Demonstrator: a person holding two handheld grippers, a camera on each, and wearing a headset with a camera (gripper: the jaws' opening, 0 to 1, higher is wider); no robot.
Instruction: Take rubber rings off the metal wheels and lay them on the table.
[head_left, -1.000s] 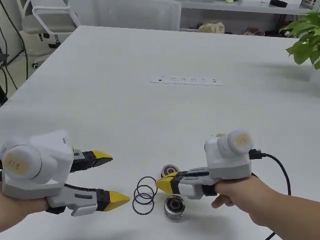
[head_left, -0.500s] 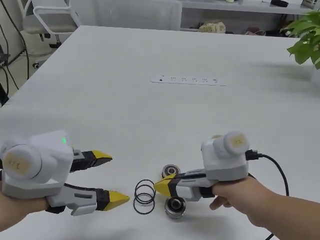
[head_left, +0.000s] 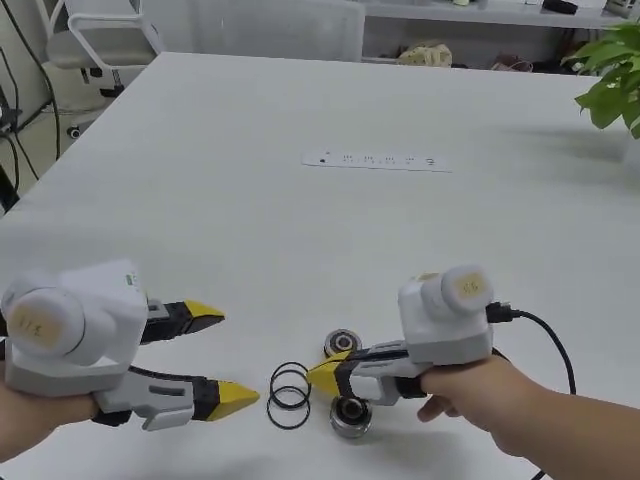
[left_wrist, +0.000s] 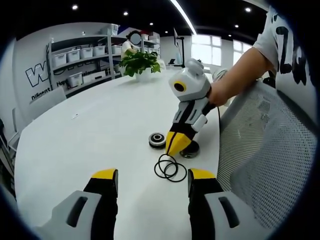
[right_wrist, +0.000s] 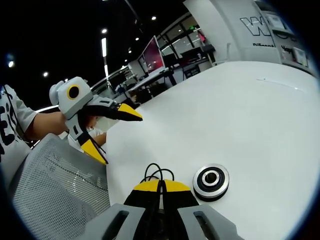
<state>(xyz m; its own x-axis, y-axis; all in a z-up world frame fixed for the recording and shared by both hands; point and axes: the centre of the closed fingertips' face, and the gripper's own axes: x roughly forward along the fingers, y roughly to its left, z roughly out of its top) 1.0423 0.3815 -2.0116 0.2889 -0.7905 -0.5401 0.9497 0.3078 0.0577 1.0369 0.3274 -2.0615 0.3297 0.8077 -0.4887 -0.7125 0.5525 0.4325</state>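
Several black rubber rings (head_left: 288, 396) lie overlapped on the white table (head_left: 300, 230), between the two grippers. One metal wheel (head_left: 342, 342) sits just beyond them, and a second wheel (head_left: 350, 416) stands nearer, under my right gripper's body. My right gripper (head_left: 322, 375) is shut, its yellow tips touching or just above the right edge of the rings. From its own camera the shut tips (right_wrist: 161, 186) hide part of the rings (right_wrist: 159, 173), with a wheel (right_wrist: 211, 181) to the right. My left gripper (head_left: 222, 358) stands open left of the rings (left_wrist: 170, 168), holding nothing.
A white power strip (head_left: 375, 160) lies mid-table. A potted plant (head_left: 612, 75) stands at the far right edge and a chair (head_left: 90, 40) beyond the far left corner. A black cable (head_left: 555, 335) trails from the right gripper. A mesh chair back (left_wrist: 260, 150) is close behind.
My right gripper has crept a little left and down toward the rings. The left gripper, the rings and both wheels have stayed put.
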